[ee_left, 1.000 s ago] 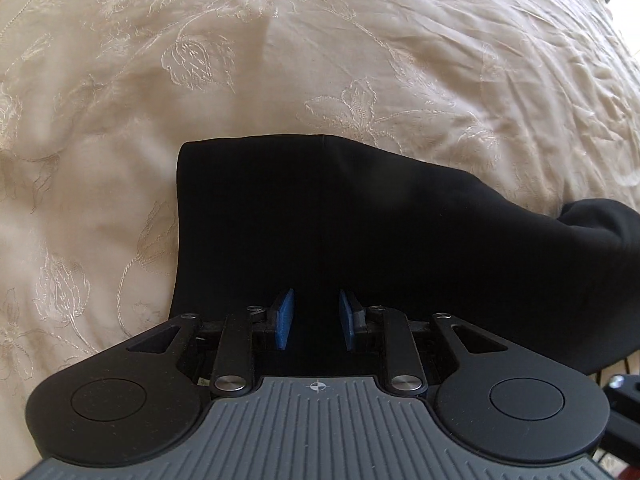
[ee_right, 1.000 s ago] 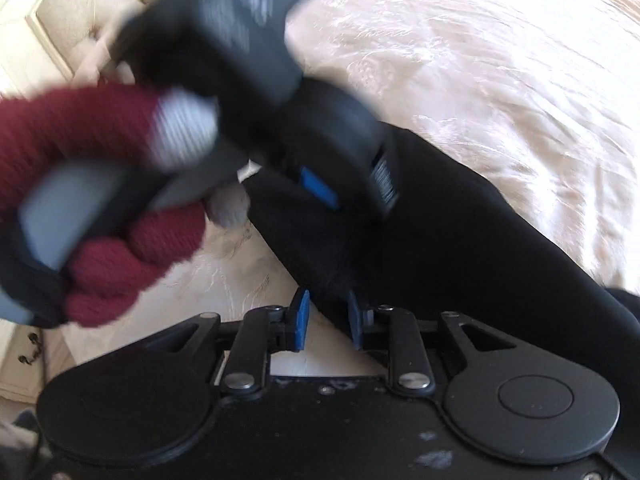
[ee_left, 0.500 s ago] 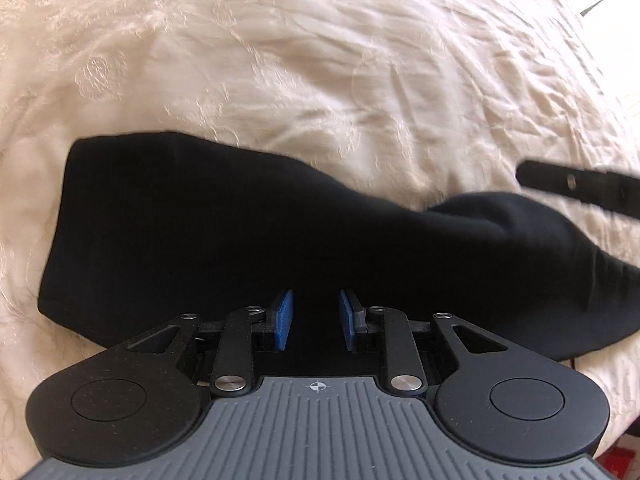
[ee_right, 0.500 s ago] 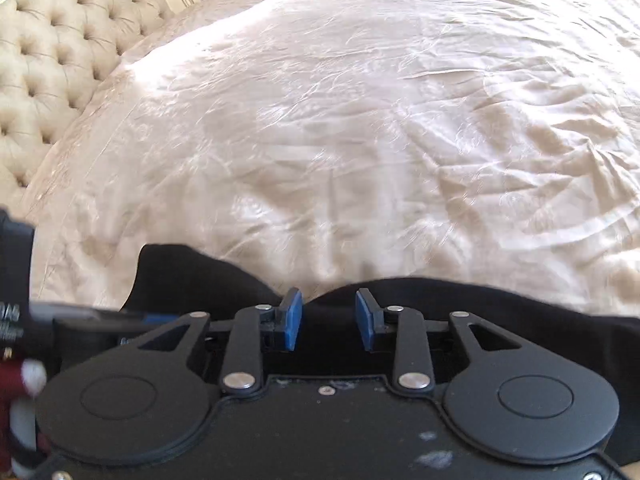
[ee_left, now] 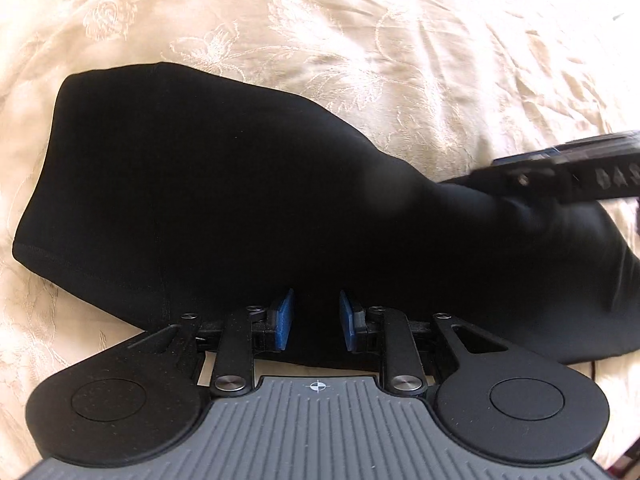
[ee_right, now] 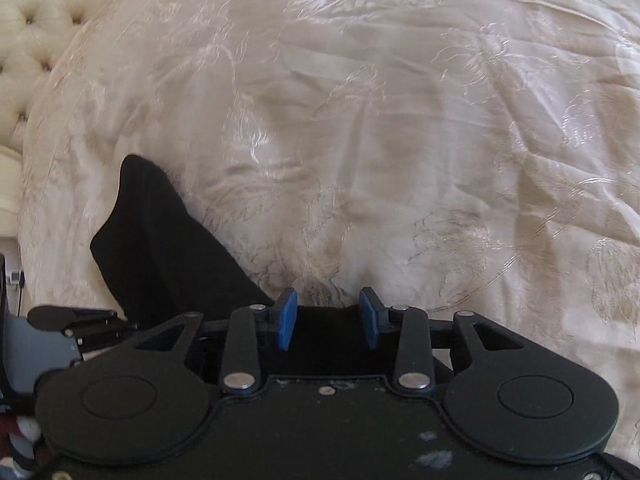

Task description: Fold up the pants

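The black pants lie flat across the cream bedspread, one end at the left and the rest running off to the right. My left gripper points down over their near edge. Its blue pads stand a little apart with black cloth below the gap and no visible squeeze on it. The right gripper's blurred black body hangs over the pants' right part. In the right wrist view my right gripper is opening, with the cloth's edge lying loose between its pads. A strip of the pants runs away to the upper left.
The embroidered cream bedspread fills both views. A tufted headboard stands at the far left. The left gripper's linkage and a red-gloved hand sit at the lower left of the right wrist view.
The right view swung off the left hand's gripper and across the bedspread, and its pads spread wider. The left gripper slid right along the pants, with its gap unchanged.
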`<state>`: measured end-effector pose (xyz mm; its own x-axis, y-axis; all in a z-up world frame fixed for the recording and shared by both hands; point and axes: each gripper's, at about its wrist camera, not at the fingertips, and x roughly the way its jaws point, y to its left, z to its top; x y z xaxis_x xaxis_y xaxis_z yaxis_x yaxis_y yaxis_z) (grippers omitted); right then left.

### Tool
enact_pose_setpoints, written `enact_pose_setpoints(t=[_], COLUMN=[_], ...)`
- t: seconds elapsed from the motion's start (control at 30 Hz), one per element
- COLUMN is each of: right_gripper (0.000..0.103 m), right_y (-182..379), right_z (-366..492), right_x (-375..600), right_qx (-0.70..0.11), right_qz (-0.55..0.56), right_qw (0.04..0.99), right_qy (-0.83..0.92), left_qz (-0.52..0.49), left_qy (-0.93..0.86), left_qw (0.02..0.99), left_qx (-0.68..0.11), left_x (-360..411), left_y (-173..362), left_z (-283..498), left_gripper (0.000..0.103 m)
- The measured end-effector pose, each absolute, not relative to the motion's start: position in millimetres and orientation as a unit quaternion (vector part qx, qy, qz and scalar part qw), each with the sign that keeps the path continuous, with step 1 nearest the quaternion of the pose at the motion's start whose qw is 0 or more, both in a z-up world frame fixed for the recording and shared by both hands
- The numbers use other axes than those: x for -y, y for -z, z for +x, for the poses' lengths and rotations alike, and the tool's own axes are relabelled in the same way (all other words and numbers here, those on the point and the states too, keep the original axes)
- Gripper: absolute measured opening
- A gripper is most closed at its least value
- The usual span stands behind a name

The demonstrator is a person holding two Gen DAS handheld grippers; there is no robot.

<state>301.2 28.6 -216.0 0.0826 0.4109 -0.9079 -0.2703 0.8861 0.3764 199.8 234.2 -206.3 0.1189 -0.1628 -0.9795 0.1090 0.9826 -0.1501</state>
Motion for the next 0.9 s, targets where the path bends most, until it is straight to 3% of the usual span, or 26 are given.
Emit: enact_pose_setpoints(t=[0.1,0.17,0.2,0.4,0.67,0.77,0.8,0.9], right_gripper=[0.035,0.016,0.011,0.005,0.006,0.021,0.033,0.035], right_y=[209,200,194,155,149,143,140,139], right_z=[288,275,267,207,156,161,166,190], right_x=[-33,-35,-36,-32,-35,-23,-17,0], right_qx=[-0.618,-0.603,-0.597,-0.532,-0.524,-0.512,-0.508,-0.510], right_qz=[0.027,0.005,-0.008,-0.027,-0.007,0.030,0.050,0.105], right_qw=[0.738,0.745,0.747,0.790,0.809,0.831,0.837,0.840], right_qy=[-0.269,-0.286,-0.294,-0.303,-0.266,-0.216,-0.194,-0.149], left_qz=[-0.015,-0.012,-0.011,-0.019,-0.019,-0.017,-0.016,-0.013], left_qy=[0.088,0.087,0.086,0.082,0.086,0.088,0.089,0.091], left_qw=[0.748,0.747,0.747,0.745,0.746,0.748,0.749,0.750], left_qx=[-0.658,-0.658,-0.659,-0.662,-0.661,-0.658,-0.657,-0.655], left_x=[-235,-231,-228,-227,-231,-232,-232,-231], left_y=[207,209,212,211,208,208,207,205], left_z=[200,201,204,205,206,205,204,203], left_gripper=[0.025,0.025,0.025,0.025,0.025,0.025,0.025,0.025])
